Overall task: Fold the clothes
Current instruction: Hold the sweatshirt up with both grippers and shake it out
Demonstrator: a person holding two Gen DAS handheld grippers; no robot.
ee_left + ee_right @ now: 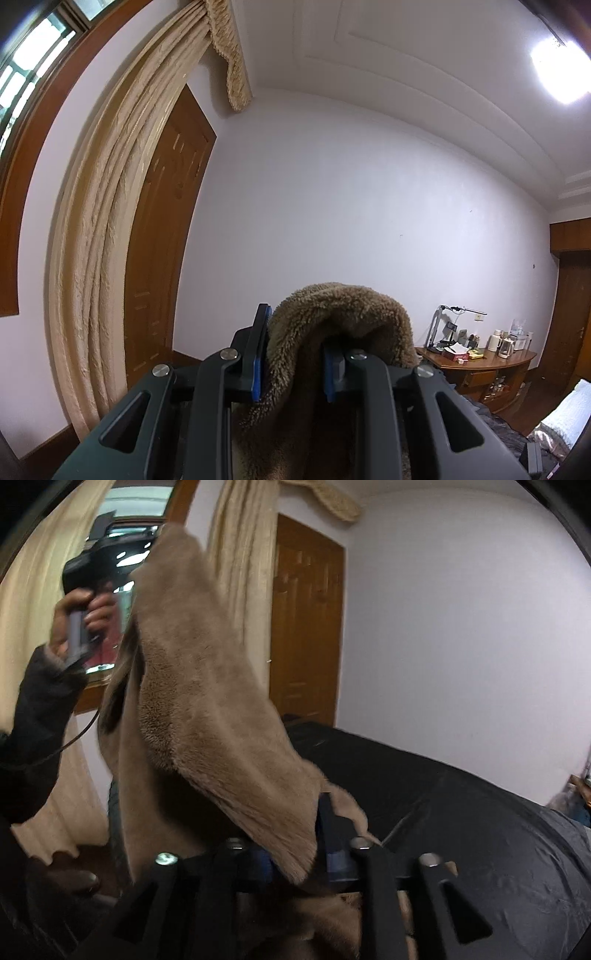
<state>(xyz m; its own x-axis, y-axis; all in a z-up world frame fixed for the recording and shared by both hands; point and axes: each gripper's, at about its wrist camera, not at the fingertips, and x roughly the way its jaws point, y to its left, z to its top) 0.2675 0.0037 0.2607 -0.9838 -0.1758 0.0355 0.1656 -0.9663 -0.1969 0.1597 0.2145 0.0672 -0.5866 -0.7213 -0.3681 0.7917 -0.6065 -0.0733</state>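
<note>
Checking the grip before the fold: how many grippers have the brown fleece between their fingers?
2: left gripper holds the fleece garment raised; right gripper has its lower edge between its fingers.

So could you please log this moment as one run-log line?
step: lifting garment | left gripper: shut on brown fleece garment, held high | right gripper: garment's lower edge between jaws, grip unclear | below: black bed cover

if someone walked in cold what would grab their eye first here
A brown fleece garment fills the middle of the right wrist view, hanging from the raised left gripper at upper left down to the right gripper, whose fingers have it between them. Behind it lies a black-covered bed. In the left wrist view the fleece bunches between the blue-padded fingers, beside long beige curtains.
</note>
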